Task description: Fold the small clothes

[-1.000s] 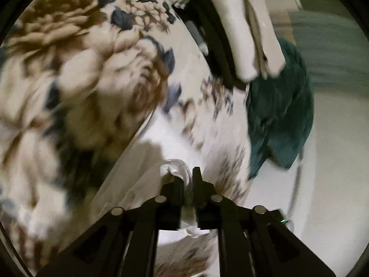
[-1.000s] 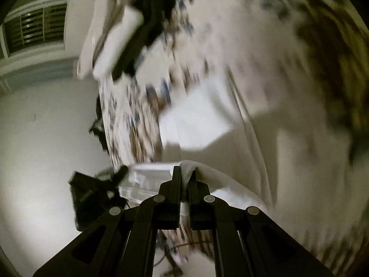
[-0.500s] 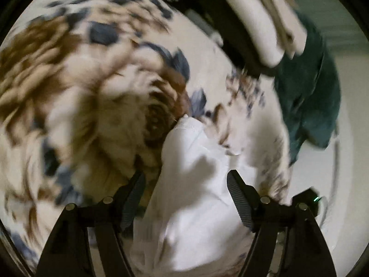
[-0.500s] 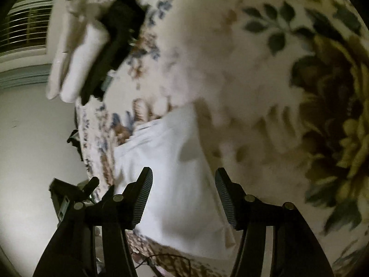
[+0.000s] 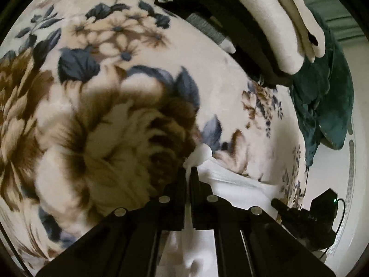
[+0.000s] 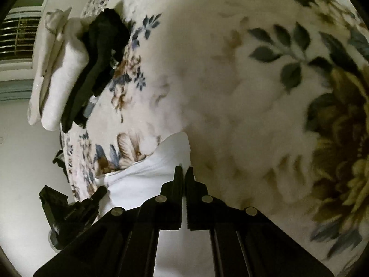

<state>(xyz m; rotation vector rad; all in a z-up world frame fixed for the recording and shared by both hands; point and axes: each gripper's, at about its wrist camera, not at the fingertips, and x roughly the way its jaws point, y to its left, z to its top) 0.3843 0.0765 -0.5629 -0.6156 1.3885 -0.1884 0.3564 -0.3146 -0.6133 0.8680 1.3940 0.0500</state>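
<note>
A small white garment (image 5: 233, 182) lies on a floral blanket (image 5: 115, 92). My left gripper (image 5: 188, 169) is shut on a corner of the white garment, which bunches up just past the fingertips. My right gripper (image 6: 183, 169) is shut on another corner of the same white garment (image 6: 147, 173). The right gripper's body shows in the left wrist view (image 5: 306, 217), and the left gripper's body shows in the right wrist view (image 6: 69, 207). Most of the garment is hidden under the fingers.
A stack of folded clothes, cream (image 5: 272, 18) over black (image 5: 230, 23), sits at the blanket's far edge; it also shows in the right wrist view (image 6: 62, 76). A dark green cloth (image 5: 322, 106) hangs off the edge. The floral blanket (image 6: 253, 92) spreads ahead.
Both grippers opened over the white garment half a second ago and have now shut on its corners, low against the blanket.
</note>
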